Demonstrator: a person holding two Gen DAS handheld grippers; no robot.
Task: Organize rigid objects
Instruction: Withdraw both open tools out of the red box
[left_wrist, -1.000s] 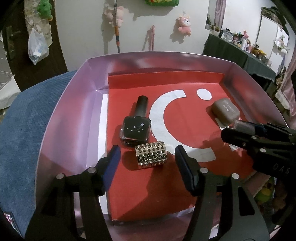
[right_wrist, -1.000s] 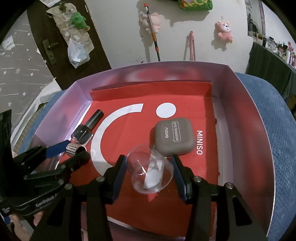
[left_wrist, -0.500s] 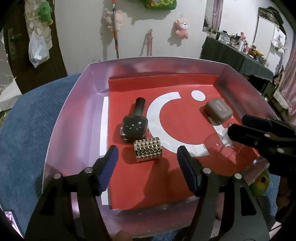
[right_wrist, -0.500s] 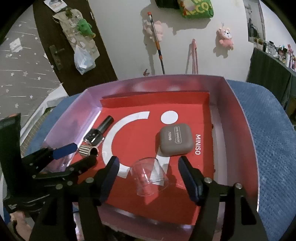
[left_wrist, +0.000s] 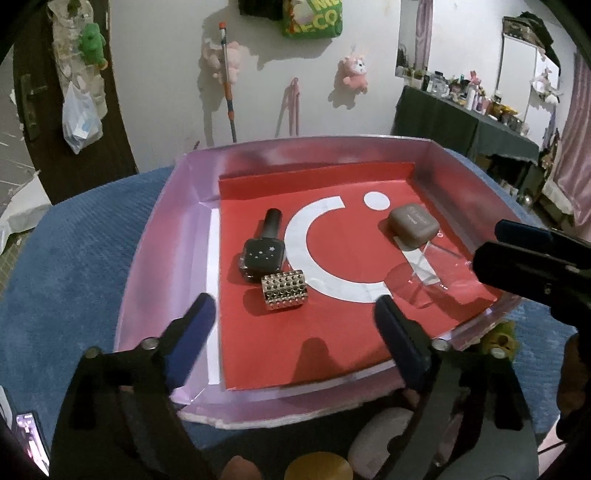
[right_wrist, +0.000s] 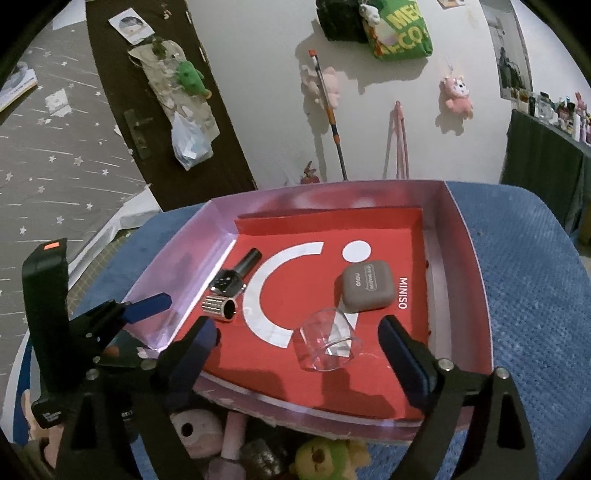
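Note:
A pink-walled box (left_wrist: 162, 236) with a red Miniso liner holds a black nail polish bottle (left_wrist: 264, 249), a studded silver cylinder (left_wrist: 284, 290), a grey eye shadow case (left_wrist: 413, 225) and a clear plastic cup (right_wrist: 325, 345) lying on its side. My left gripper (left_wrist: 295, 339) is open and empty above the box's near edge. My right gripper (right_wrist: 299, 354) is open and empty, raised just behind the cup; it also shows in the left wrist view (left_wrist: 524, 258).
The box (right_wrist: 476, 295) sits on a blue cushion (right_wrist: 535, 295). Plush toys (right_wrist: 325, 458) and small items lie below the box's near edge. A dark table (left_wrist: 461, 125) with clutter stands at the back right.
My right gripper opened and let go of the clear cup, which now lies in the box. Both grippers pulled back and up from the box.

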